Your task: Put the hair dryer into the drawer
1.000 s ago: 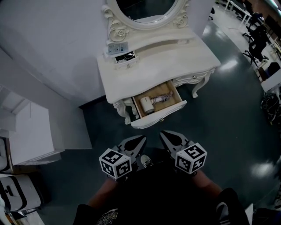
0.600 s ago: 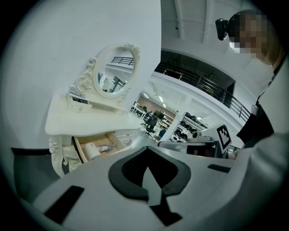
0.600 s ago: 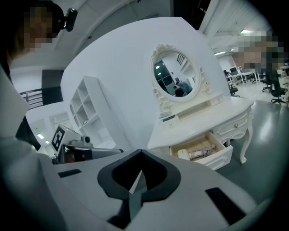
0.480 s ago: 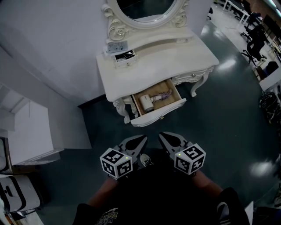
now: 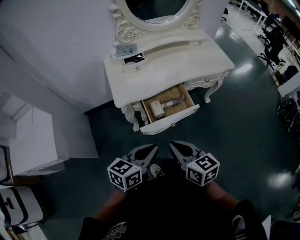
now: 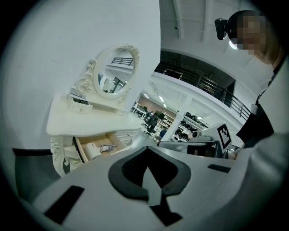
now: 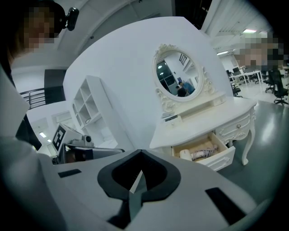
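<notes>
A white hair dryer (image 5: 157, 110) lies in the open wooden drawer (image 5: 169, 123) of the white dressing table (image 5: 187, 61), its coiled cord beside it. The same dryer (image 6: 92, 150) shows in the left gripper view and again (image 7: 186, 154) in the right gripper view. My left gripper (image 5: 151, 151) and right gripper (image 5: 174, 146) hang side by side over the dark floor, well short of the drawer. Both are shut with nothing held between their jaws.
An oval mirror (image 5: 157, 11) stands on the dressing table with a small open box (image 5: 132, 60) at its left. White shelving (image 5: 33, 140) stands at the left wall. A shoe (image 5: 156, 172) shows between the grippers. Office chairs (image 5: 274, 44) stand far right.
</notes>
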### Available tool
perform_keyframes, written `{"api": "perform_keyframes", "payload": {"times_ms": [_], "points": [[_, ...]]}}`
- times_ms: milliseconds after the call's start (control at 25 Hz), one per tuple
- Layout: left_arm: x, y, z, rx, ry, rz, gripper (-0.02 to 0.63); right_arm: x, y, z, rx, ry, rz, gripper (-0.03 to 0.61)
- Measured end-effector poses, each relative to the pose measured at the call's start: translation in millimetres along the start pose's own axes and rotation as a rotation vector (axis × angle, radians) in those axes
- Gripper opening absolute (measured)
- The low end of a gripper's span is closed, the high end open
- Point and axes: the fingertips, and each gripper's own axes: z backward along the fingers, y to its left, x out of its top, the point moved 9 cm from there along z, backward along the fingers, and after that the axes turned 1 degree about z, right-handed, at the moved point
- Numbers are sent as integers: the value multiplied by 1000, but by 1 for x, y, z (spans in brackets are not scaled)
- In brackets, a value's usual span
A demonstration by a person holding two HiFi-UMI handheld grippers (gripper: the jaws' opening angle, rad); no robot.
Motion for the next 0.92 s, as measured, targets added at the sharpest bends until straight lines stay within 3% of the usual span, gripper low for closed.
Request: {"api": "perform_keyframes", "payload": {"times_ms": [920], "points": [[-8, -13, -2, -9, 12, -11, 3, -7, -2, 12, -4, 4, -11, 29]]}}
